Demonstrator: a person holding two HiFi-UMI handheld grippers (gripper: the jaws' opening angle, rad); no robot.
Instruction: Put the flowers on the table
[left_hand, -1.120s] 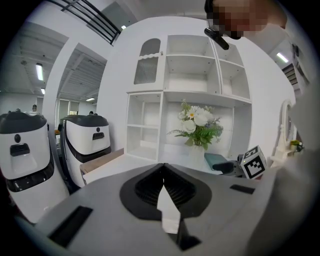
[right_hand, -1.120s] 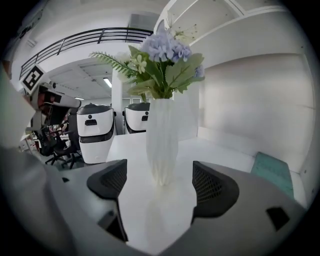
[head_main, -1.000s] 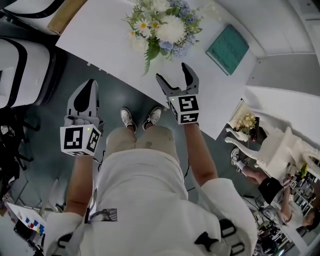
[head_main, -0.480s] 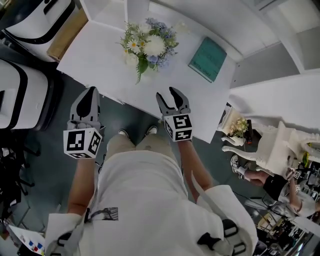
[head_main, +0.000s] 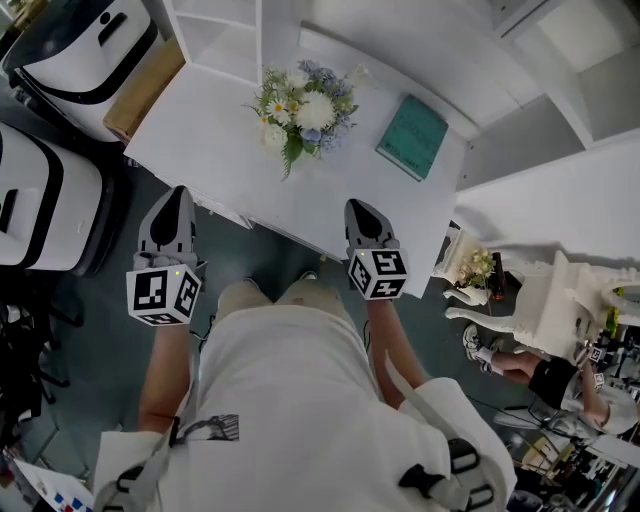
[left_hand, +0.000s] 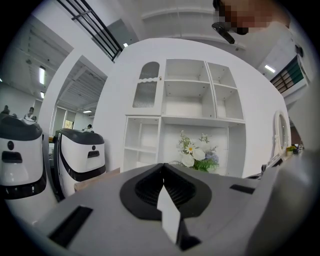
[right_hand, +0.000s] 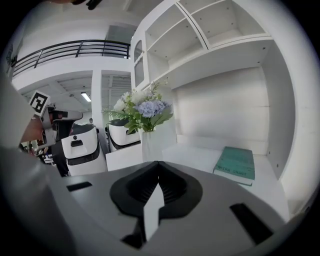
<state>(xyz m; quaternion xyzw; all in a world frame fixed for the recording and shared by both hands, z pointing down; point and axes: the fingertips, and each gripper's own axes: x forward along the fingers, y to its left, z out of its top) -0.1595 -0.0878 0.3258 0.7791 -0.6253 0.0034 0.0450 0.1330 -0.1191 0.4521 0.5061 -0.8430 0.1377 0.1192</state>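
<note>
My right gripper has just been closing, and its jaws now meet with nothing between them. The ribbed black pads press only on each other. My left gripper is clenched the same way and also carries nothing. In the head view both point roughly level toward the table, the right one over its near edge and the left one just beside that edge.

The flowers stand upright on the table in a vase, well apart from both grippers, so I judge the placing done. What is left is to take my hands away cleanly. I would draw both grippers straight back from the edge, jaws shut and low. I would not swing the right one sideways, where it could brush the drooping leaves and tip the vase. The vase looks narrow and tall under a wide, top-heavy bunch, so even a light knock could matter.

The vase is white and smooth, and probably slippery. The bunch mixes round white blooms, a daisy, a pale blue cluster and feathery green leaves, all soft and springy. A flat teal book lies just beside it on the plain, hard white tabletop. Behind them stand boxy white shelves.
</note>
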